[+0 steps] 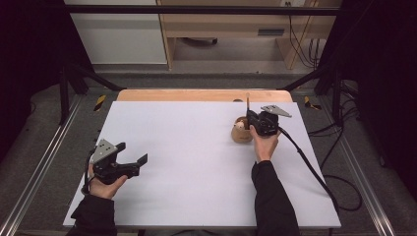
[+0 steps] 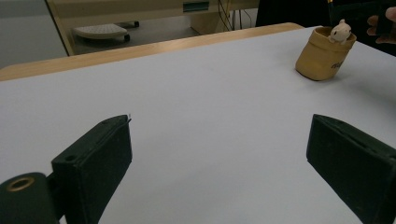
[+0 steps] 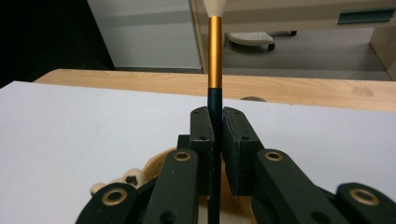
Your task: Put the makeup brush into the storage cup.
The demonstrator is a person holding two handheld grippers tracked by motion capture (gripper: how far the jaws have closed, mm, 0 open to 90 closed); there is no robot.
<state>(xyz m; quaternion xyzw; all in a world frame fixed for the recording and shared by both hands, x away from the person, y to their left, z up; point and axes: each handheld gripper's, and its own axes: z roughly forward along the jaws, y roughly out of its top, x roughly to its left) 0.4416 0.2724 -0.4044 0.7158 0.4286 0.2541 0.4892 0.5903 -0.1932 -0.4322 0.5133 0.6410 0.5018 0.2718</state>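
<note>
Gripping the brush (image 3: 214, 56) upright in my right gripper (image 3: 215, 122), jaws clamped on its dark handle, right above the tan pouch (image 1: 241, 134) with the little plush toy (image 2: 339, 31) inside. My left gripper (image 1: 133, 161) rests well apart, jaws spread wide over the white table (image 1: 196, 162).

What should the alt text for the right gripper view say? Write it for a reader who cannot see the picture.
The right gripper clamps its black jaws on the dark handle of an upright brush with a gold ferrule and pale bristles at the top. Below the jaws sits a tan pot, on a white table with a wooden edge.
</note>
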